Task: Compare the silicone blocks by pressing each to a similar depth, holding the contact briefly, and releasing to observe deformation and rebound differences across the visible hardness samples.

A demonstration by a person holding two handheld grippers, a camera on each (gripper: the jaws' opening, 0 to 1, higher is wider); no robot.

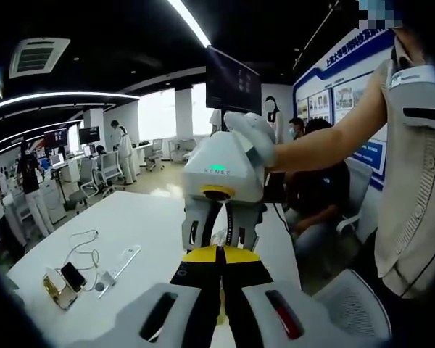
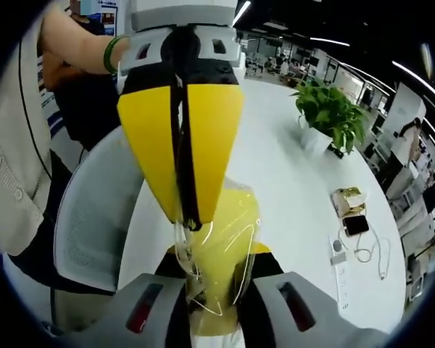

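a: two grippers on one sample right now. right gripper point(image 2: 216, 290) has its jaws closed down on a translucent yellow silicone block point(image 2: 228, 246), held in the air above the white surface point(image 2: 290, 167), near its edge. left gripper point(image 2: 192, 217) comes in from the other side, yellow jaws drawn narrow, tips at the block's edge.

b: left one actually pinching it?

a: looks like it from the right gripper view, tips meet at the block. in the left gripper view the left gripper point(image 1: 219, 290) shows jaws nearly together and the right gripper point(image 1: 221, 235) just ahead with something clear between its jaws. can't tell how deep the press is.

b: progress?

a: my read: mid-press or hold on one sample. no other blocks visible, so can't say how many are done or left. release and rebound check on this one not yet done.

b: clutter?

a: nothing close. potted plant point(image 2: 330, 112) well apart on the surface, beyond it a phone point(image 2: 357, 225), a small gold box point(image 2: 348, 197), white cable point(image 2: 370, 250), power strip point(image 2: 341, 272). a white mesh chair point(image 2: 94, 210) sits just beside the surface under the grippers. people in the office behind, far off.

b: risk?

a: block is held in the air, so if both let go together it likely drops. also two grippers very close, jaws could knock.
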